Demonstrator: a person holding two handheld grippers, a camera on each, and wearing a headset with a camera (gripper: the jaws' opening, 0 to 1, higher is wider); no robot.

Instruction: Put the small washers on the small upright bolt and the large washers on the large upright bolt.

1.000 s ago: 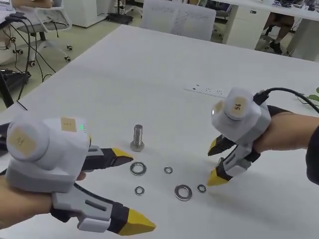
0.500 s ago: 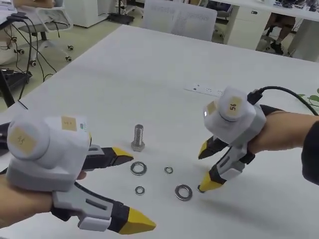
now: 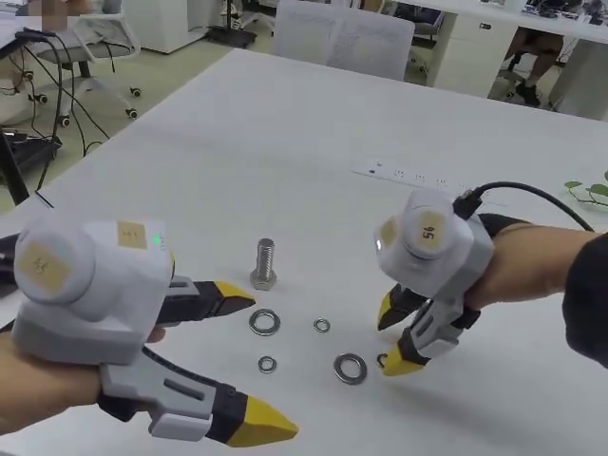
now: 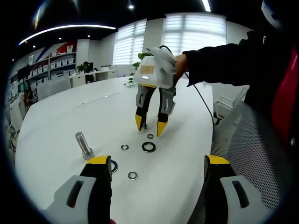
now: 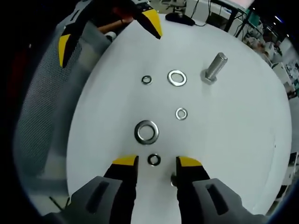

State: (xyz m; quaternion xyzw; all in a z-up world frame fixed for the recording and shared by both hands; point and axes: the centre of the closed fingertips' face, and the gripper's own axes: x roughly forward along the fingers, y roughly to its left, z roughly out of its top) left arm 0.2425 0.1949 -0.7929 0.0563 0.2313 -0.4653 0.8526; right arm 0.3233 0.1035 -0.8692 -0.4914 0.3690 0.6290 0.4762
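The right gripper view sorts this one out. Looking down its jaws, a small washer lies flat on the white table, right between the two yellow tips. In the head view that same washer is mostly tucked behind the lower tip of the right hand-held gripper. The left gripper view catches that gripper from the front, tips pointing down close to the table, with a tiny dark upright thing between them that's too small for me to call. The right gripper view also has a little metal bit tight against the inner edge of one jaw, and I can't tell what that is either. The bolt stands head-down on the table with a bare shank, well apart from the right gripper and nearer the left. One large washer lies just in front of it, and in the left gripper view that one is half hidden behind a jaw. A second large washer sits beside the right gripper's tips, and two more small washers lie loose between them. The right gripper's jaws are part-way open, straddling the small washer without pinching it. The left hand-held gripper is spread wide with nothing in it.
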